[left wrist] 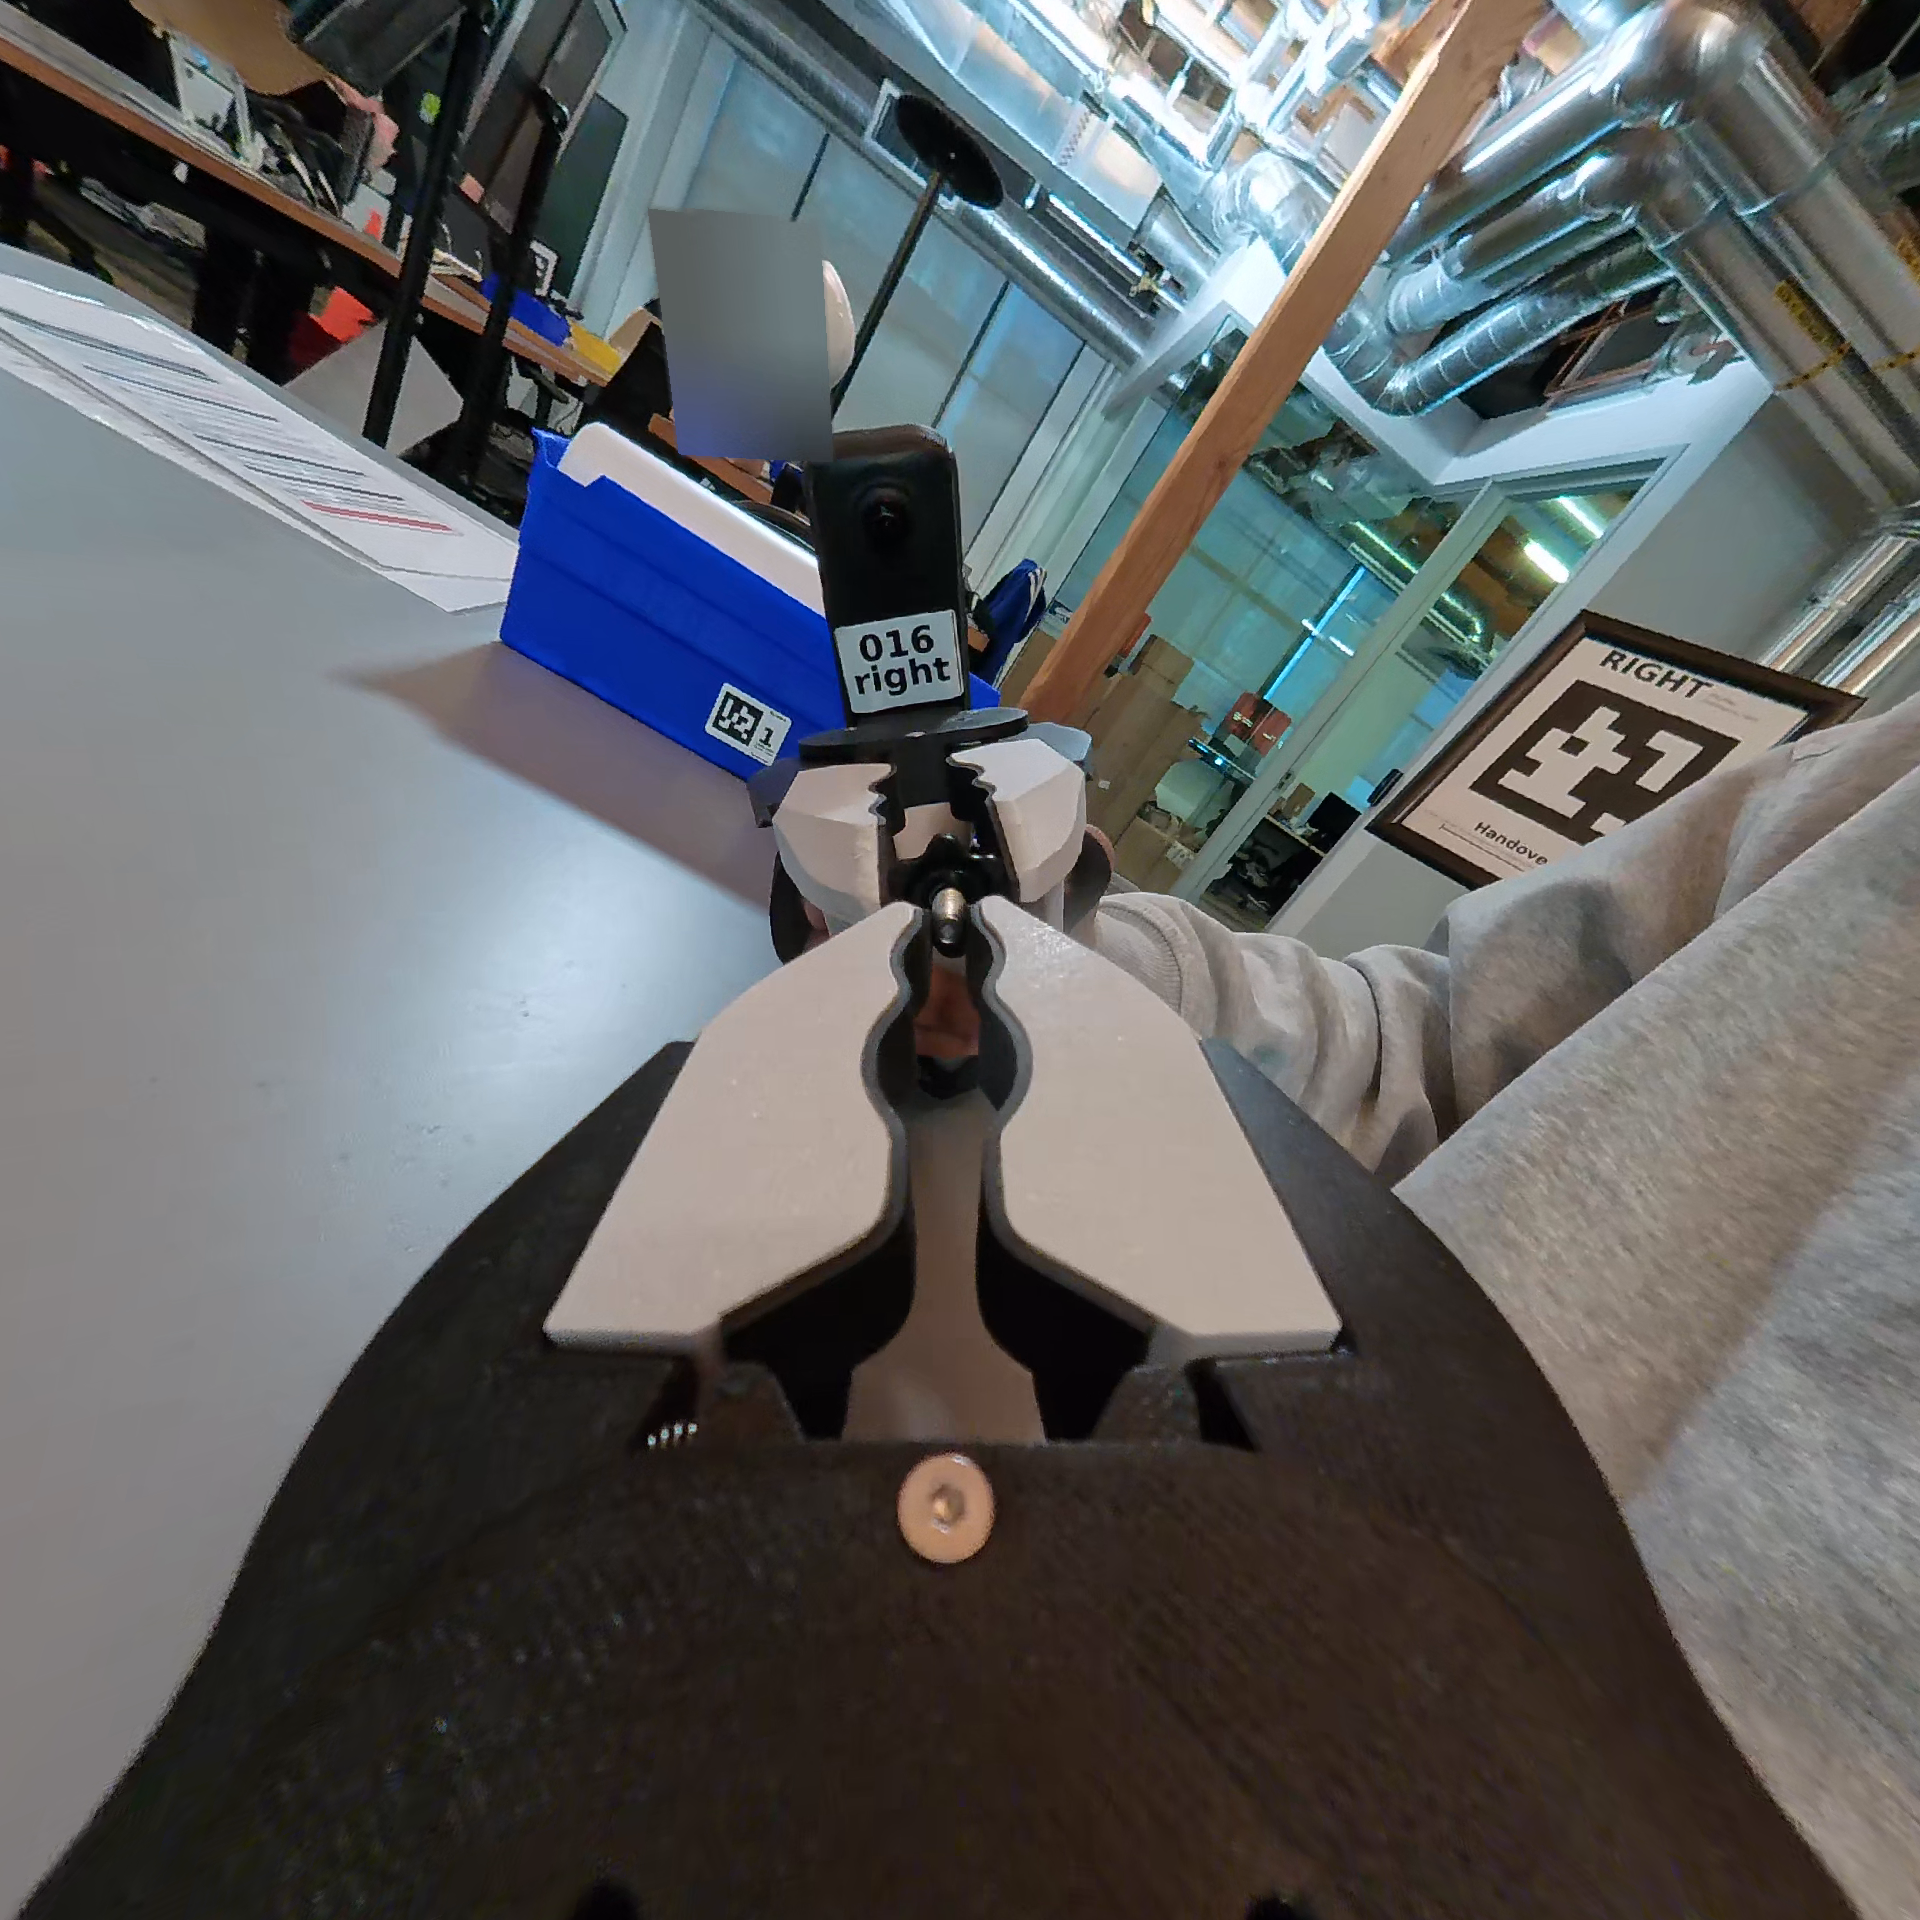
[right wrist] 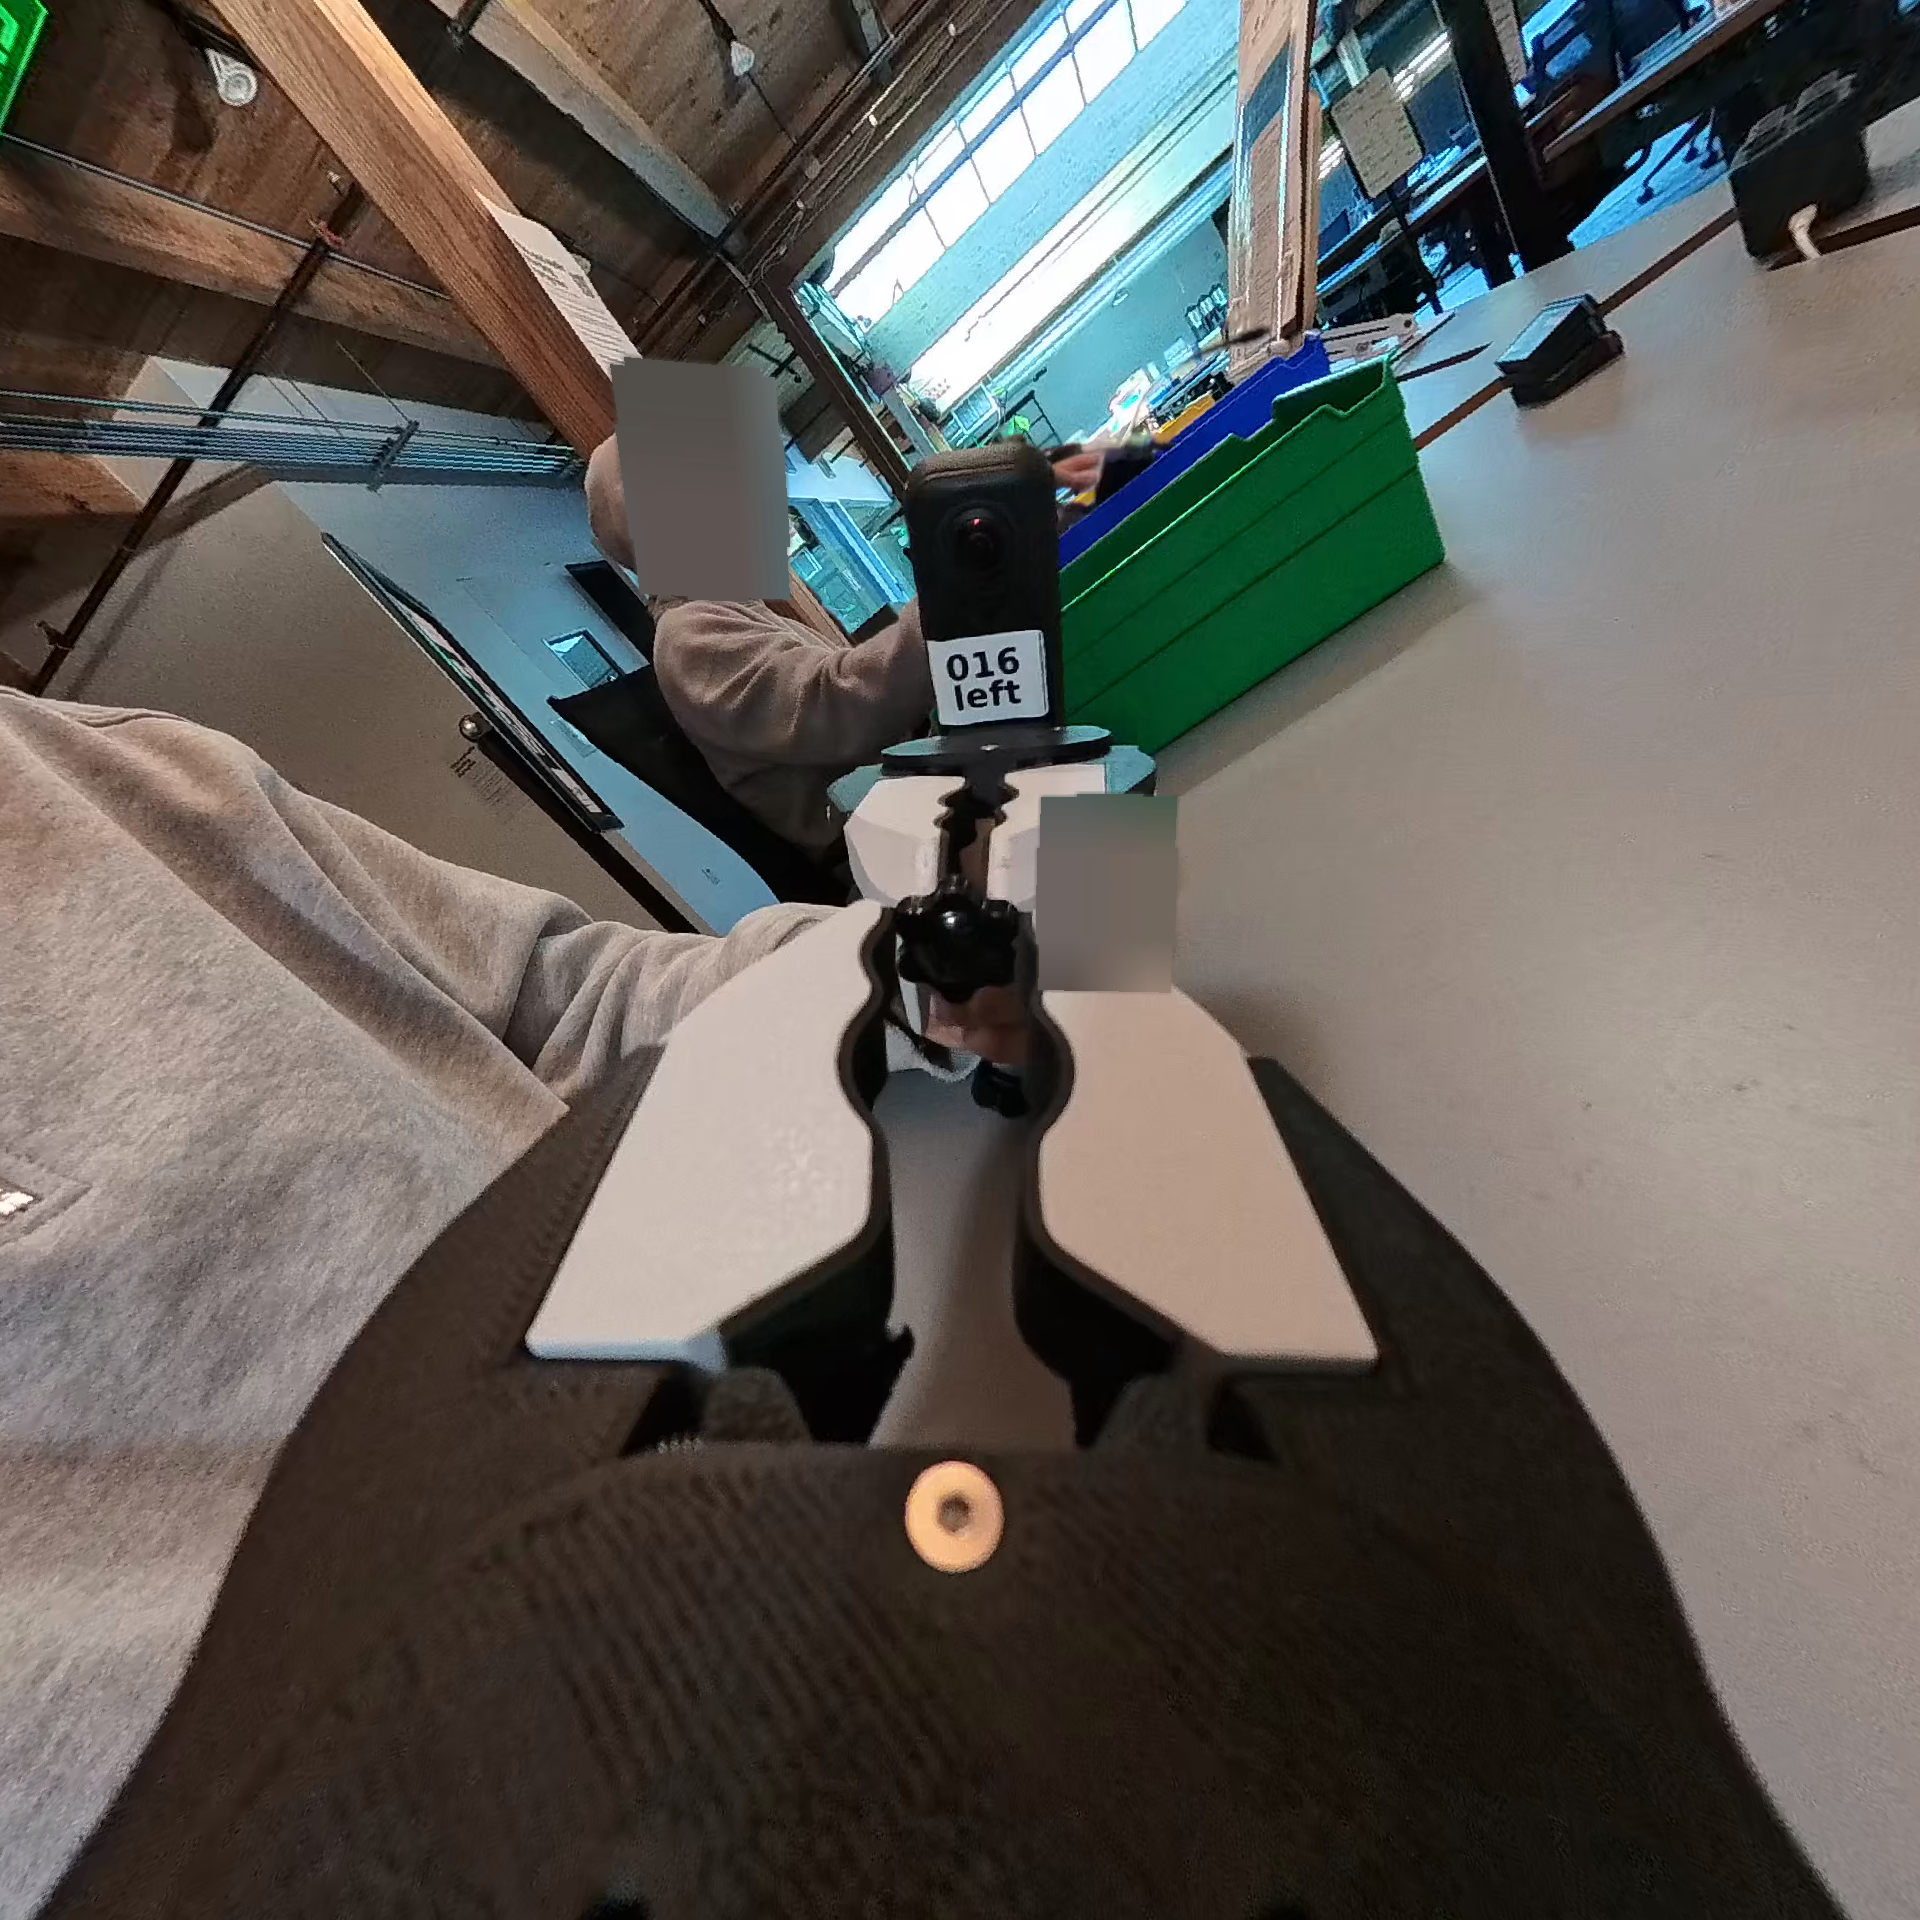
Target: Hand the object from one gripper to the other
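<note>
The object is a small black star knob (left wrist: 940, 871) with a metal stud (left wrist: 945, 920), held in the air above the grey table (left wrist: 260, 935). My left gripper (left wrist: 948, 920) has its jaws nearly together on the stud. My right gripper (left wrist: 935, 821) faces it tip to tip, with the knob between its fingertips. In the right wrist view the knob (right wrist: 956, 935) sits between the tips of my right gripper (right wrist: 956, 940), and the left gripper (right wrist: 975, 821) is close behind it. A blur patch hides one right fingertip.
A blue bin (left wrist: 644, 613) and a paper sheet (left wrist: 208, 416) lie on the table beyond the grippers. A green bin (right wrist: 1247, 582) and a small black box (right wrist: 1558, 353) stand on the table (right wrist: 1558, 935). A seated person (right wrist: 779, 686) is behind. Grey sleeves (left wrist: 1558, 1039) border both views. Left and right tips are no more than a few centimetres apart.
</note>
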{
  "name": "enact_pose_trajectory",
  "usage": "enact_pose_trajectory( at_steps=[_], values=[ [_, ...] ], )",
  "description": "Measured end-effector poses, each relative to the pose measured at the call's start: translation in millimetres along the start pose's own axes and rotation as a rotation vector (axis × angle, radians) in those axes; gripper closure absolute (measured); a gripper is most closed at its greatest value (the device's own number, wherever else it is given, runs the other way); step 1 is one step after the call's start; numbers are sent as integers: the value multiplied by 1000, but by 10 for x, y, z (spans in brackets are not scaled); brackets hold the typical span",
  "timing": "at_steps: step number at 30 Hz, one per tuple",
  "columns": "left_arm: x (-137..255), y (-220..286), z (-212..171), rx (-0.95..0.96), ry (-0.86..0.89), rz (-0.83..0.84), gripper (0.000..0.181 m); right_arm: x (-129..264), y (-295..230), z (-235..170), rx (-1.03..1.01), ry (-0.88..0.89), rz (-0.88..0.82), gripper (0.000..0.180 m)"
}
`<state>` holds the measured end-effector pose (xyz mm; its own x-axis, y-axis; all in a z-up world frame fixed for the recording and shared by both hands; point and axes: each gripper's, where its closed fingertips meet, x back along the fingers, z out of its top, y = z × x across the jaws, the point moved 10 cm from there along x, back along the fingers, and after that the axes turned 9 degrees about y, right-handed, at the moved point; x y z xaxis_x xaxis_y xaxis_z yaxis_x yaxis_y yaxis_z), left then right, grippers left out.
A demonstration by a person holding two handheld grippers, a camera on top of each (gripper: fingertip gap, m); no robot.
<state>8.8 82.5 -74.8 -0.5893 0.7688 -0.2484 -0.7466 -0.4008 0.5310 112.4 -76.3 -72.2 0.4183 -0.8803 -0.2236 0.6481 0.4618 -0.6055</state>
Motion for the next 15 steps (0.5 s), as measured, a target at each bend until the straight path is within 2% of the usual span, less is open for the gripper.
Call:
enact_pose_trajectory(
  at_steps=[4,8,12,15],
  values=[
    [1,-17,2,24,11,13,175,1,0,1,63,28,-20,157],
    [44,-60,17,64,52,38,175,44,-18,63,175,148,-89,125],
    [118,-124,49,169,137,24,175,100,-66,114,338,184,-151,120],
    [137,-161,44,250,145,-2,176,92,-155,113,612,169,-176,126]
  ],
)
